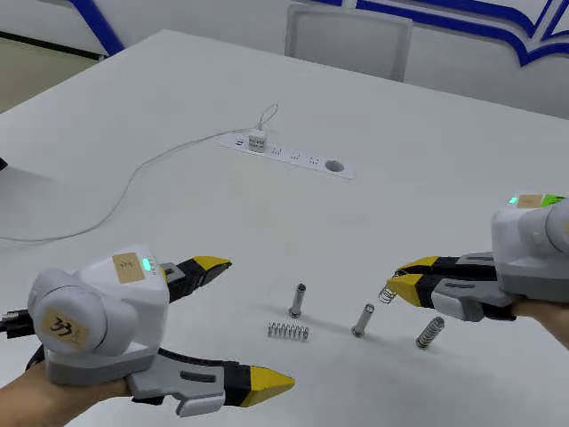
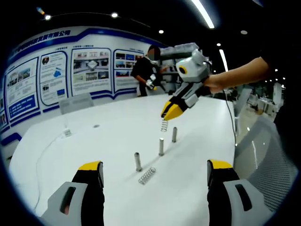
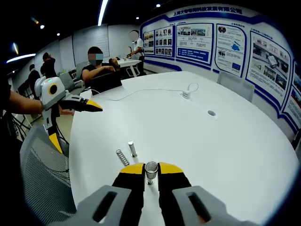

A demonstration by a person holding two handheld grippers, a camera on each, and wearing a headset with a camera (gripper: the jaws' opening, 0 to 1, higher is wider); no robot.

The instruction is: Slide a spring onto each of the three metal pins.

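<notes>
Nearest, the left gripper [image 1: 260,321] is held low with its jaws spread wide and nothing in them. A loose spring [image 1: 288,331] is laid flat on the white table [image 1: 178,116], just beside the first pin [image 1: 298,300], which is stood upright. The held spring [image 1: 388,294] is pinched in the closed jaws of the right gripper [image 1: 396,276], near the top of the second pin [image 1: 363,319]. A third pin [image 1: 430,332] is seen further right, with what look like coils around it.

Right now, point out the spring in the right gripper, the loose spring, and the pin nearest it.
Held spring [image 1: 388,294]: head view, coil's middle.
Loose spring [image 1: 288,331]: head view, middle coils.
Nearest pin [image 1: 298,301]: head view, mid-shaft.
</notes>
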